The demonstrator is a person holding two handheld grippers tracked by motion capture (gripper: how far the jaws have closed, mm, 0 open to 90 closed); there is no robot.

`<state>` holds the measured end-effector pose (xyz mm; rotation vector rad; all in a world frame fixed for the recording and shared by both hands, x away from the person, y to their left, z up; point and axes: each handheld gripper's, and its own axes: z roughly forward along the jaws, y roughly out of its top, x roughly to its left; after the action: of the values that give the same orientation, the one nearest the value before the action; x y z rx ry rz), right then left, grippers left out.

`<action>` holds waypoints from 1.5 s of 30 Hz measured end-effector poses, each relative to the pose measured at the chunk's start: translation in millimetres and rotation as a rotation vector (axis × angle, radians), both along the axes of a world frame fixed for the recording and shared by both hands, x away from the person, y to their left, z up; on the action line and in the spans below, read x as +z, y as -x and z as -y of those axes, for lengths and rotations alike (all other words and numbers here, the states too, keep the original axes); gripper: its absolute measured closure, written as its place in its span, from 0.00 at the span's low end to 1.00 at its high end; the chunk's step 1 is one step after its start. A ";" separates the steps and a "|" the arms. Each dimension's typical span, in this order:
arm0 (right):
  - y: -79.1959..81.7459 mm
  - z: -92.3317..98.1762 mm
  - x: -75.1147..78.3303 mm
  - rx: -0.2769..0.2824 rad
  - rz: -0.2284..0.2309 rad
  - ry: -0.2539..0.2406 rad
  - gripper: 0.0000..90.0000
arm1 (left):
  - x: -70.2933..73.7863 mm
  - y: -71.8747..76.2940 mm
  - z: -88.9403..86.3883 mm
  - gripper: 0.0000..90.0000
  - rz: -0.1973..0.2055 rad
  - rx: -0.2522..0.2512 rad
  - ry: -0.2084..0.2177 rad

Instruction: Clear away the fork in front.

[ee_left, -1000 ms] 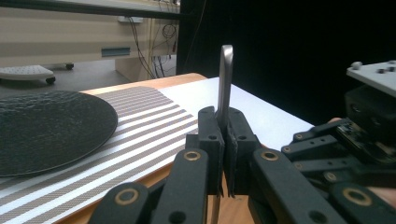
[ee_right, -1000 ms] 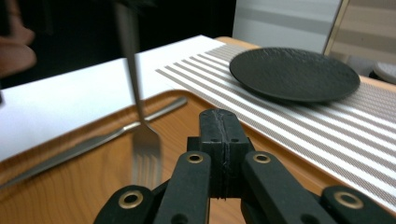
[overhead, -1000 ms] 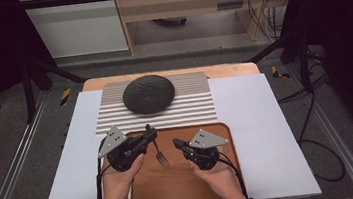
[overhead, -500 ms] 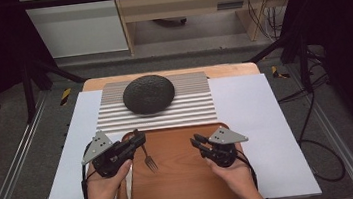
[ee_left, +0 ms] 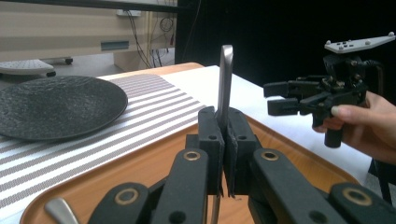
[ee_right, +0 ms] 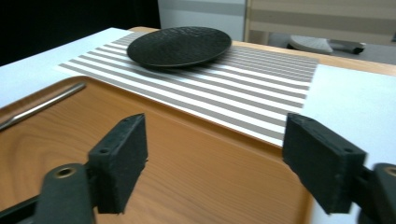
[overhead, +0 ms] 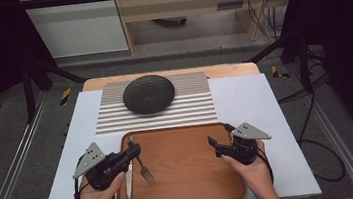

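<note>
- Your left tool (overhead: 129,154) is clamped on the knife (overhead: 129,180), long axis along the tray's (overhead: 190,191) left edge.
- Your right tool (overhead: 215,144) has just been opening, nothing between its jaws.
- The fork (overhead: 143,167) lies just right of the knife, nearer the left tool.

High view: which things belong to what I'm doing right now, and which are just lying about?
In the job: silver metal fork, clamped in the left gripper; right gripper, jaws just opened, nothing between them; brown wooden tray.
Lying about: silver knife-like utensil flat on the tray; round black textured plate; grey-striped placemat; white table cover.
</note>
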<state>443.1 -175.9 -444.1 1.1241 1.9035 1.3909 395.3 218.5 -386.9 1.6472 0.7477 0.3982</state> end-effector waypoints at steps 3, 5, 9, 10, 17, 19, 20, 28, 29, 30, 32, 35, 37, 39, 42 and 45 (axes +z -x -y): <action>2.4 7.9 -3.2 -0.025 0.009 0.008 0.16 | 0.1 3.7 -4.6 0.97 0.002 0.005 0.005; 4.5 14.3 -5.9 -0.026 0.006 0.030 0.13 | 0.1 5.2 -7.6 0.97 -0.001 0.005 0.005; 10.8 29.6 -9.5 -0.035 0.000 0.037 0.11 | -2.0 7.5 -11.5 0.96 -0.008 0.003 -0.006; 12.7 33.5 -10.1 -0.040 0.000 0.037 0.11 | -2.9 7.9 -12.2 0.96 -0.013 0.000 -0.007; 25.9 63.4 -14.2 -0.077 0.001 0.042 0.09 | -6.5 15.7 -21.8 0.96 -0.039 -0.001 -0.052; 29.8 71.9 -15.2 -0.088 0.007 0.048 0.08 | -5.0 18.9 -24.4 0.96 -0.040 -0.004 -0.054; 31.3 76.1 -16.0 -0.098 0.010 0.044 0.08 | -3.9 21.1 -25.4 0.96 -0.039 -0.007 -0.054; 33.3 84.2 -22.3 -0.136 0.003 0.040 0.08 | -3.7 26.4 -22.1 0.96 -0.061 -0.044 -0.065; 32.9 83.2 -22.5 -0.133 0.005 0.040 0.08 | -4.3 25.5 -21.3 0.96 -0.068 -0.046 -0.067; 32.8 82.7 -22.6 -0.132 0.005 0.044 0.08 | -5.0 24.6 -20.8 0.96 -0.077 -0.051 -0.069; 33.0 81.8 -22.9 -0.130 0.002 0.051 0.08 | -6.6 22.9 -19.3 0.96 -0.087 -0.060 -0.073; 32.7 82.1 -23.9 -0.131 0.000 0.052 0.08 | -8.7 19.0 -17.9 0.96 -0.091 -0.058 -0.076; 32.6 82.4 -23.9 -0.133 0.000 0.051 0.08 | -10.4 14.4 -17.7 0.96 -0.093 -0.053 -0.072; 32.6 82.7 -23.9 -0.134 0.000 0.049 0.08 | -13.0 7.6 -17.7 0.95 -0.088 -0.044 -0.082; 32.5 83.2 -24.3 -0.136 -0.004 0.043 0.08 | -17.7 -5.9 -18.3 0.94 -0.110 -0.038 -0.076; 32.3 83.7 -24.5 -0.136 -0.010 0.037 0.08 | -23.5 -20.5 -16.8 0.93 -0.148 -0.045 -0.061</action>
<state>410.8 -259.6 -468.6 1.2206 1.8160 1.2735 415.8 235.3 -410.4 1.7617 0.8138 0.2708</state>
